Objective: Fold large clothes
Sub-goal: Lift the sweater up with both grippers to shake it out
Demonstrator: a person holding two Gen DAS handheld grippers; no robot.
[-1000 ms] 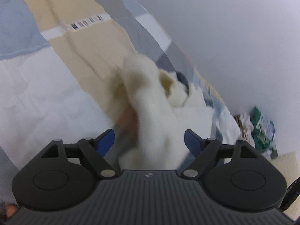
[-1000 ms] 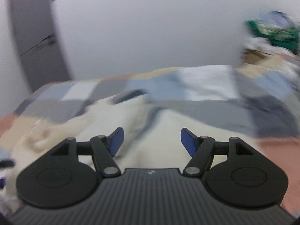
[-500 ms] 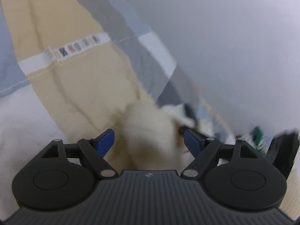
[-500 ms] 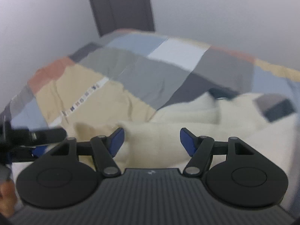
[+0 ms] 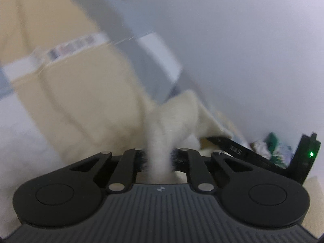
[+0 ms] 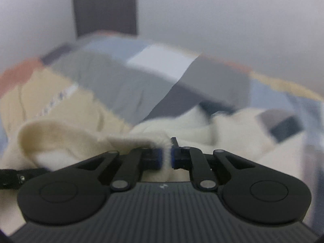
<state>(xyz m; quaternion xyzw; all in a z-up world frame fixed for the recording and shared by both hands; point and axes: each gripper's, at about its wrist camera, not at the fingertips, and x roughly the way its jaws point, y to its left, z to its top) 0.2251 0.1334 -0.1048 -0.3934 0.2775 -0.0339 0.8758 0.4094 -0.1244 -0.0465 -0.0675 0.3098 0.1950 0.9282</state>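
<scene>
Left wrist view: the fleece is clamped by the left gripper, whose jaws have just closed.
The right gripper has likewise just pinched only its thin edge; it could be pulled free if tugged.

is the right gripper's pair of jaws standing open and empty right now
No, the right gripper is clamped shut on a fold of the fluffy cream garment.

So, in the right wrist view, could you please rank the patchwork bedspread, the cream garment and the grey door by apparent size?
1. Patchwork bedspread
2. Cream garment, though nearness to the camera may enlarge it
3. Grey door, only partly in frame
</scene>
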